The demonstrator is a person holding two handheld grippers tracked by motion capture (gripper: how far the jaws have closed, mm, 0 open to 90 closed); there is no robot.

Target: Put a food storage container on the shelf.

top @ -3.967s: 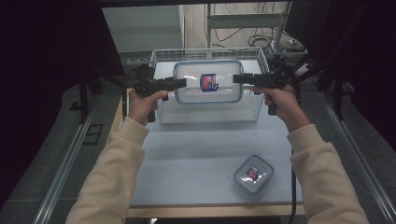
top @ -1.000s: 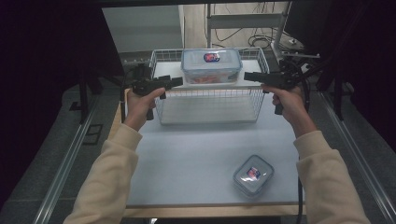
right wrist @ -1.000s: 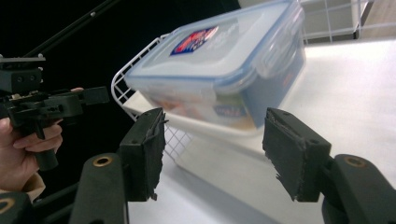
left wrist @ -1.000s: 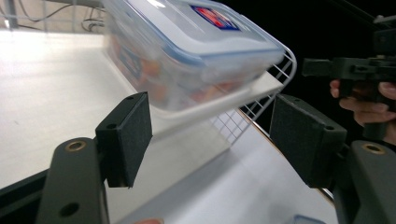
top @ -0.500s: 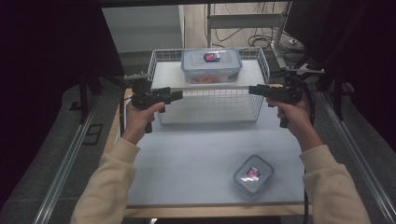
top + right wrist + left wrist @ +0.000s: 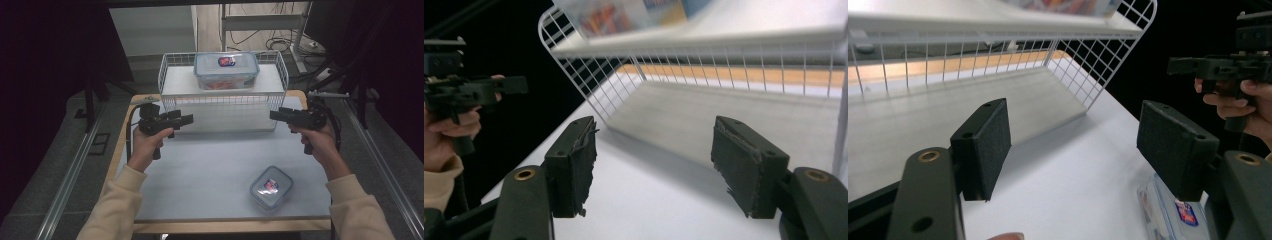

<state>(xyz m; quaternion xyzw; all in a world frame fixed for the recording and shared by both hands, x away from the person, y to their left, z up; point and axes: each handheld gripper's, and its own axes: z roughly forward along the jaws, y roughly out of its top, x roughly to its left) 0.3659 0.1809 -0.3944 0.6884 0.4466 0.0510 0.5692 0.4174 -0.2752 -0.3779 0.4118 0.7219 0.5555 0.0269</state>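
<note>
A large clear lidded container (image 6: 226, 70) stands on top of the white wire shelf (image 6: 175, 82) at the back of the table. My left gripper (image 6: 187, 119) hovers in front of the shelf's left end, open, with nothing between its jaws (image 6: 1073, 150). My right gripper (image 6: 274, 115) hovers in front of the shelf's right end and points inward. Its jaws have just been opening and hold nothing (image 6: 664, 165). A small clear lidded container (image 6: 271, 186) lies on the table at the front right, below the right forearm.
The white table top (image 6: 210, 165) stretches between the two hands. Beneath the shelf's top deck is an open space fenced by wire mesh (image 6: 1083, 65). Dark floor and metal rails (image 6: 75, 170) flank the table.
Four seconds ago both grippers held the large container between them; it now rests on the shelf top. Both hands have drawn back toward the person and sunk lower.
</note>
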